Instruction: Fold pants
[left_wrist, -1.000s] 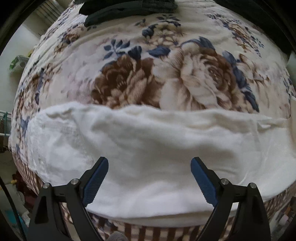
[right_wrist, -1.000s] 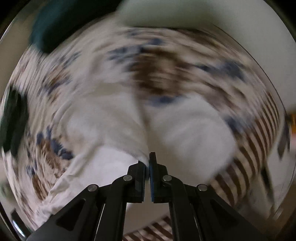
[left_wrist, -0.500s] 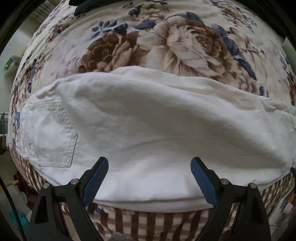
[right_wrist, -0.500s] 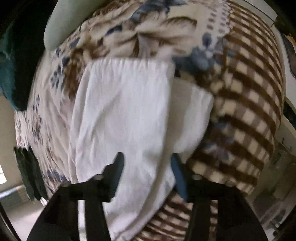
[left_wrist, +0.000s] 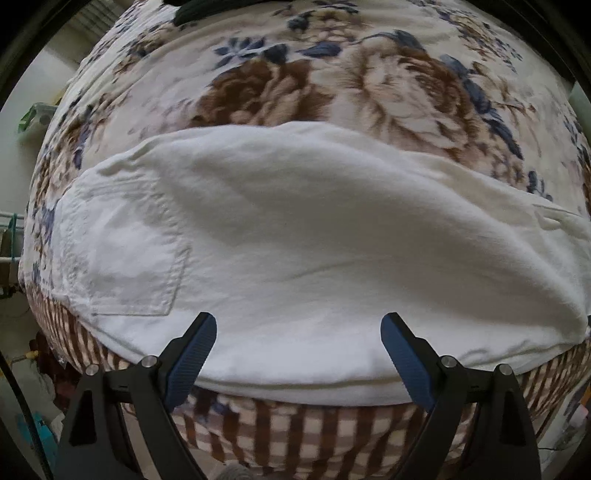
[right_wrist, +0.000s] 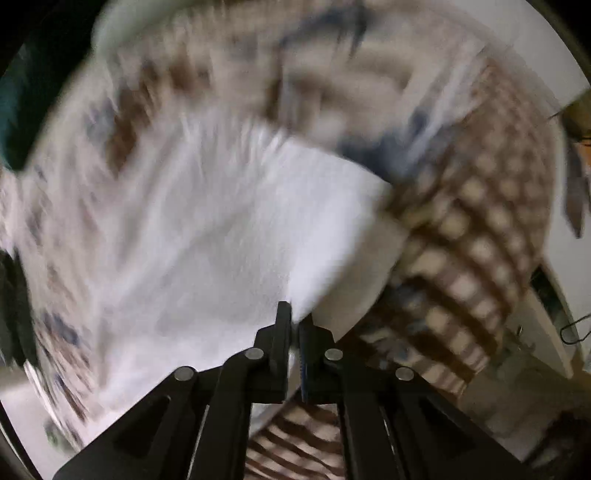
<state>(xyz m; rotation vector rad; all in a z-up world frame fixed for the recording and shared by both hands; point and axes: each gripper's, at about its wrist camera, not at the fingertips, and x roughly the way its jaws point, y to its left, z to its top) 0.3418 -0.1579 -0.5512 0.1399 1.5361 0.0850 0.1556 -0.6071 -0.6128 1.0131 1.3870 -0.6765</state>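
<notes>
White pants (left_wrist: 295, 240) lie folded lengthwise across the flowered bed cover (left_wrist: 332, 85), a back pocket (left_wrist: 129, 258) showing at the left end. My left gripper (left_wrist: 299, 325) hangs open straight above the pants' near edge, blue pads wide apart, nothing between them. In the blurred right wrist view, my right gripper (right_wrist: 293, 321) points down at the leg end of the pants (right_wrist: 221, 240). Its jaws are closing, almost together, with a fold of the white cloth pinched between them.
The bed's checked brown side (left_wrist: 295, 435) drops away just below the pants. A dark garment (left_wrist: 192, 11) lies at the far edge of the bed. A dark teal cloth (right_wrist: 14, 92) and a pale pillow (right_wrist: 122, 29) sit beyond the leg end.
The left gripper has drifted over the pants, bringing the back pocket into view. The right gripper went from shut to open over the leg end, then closed on the cloth.
</notes>
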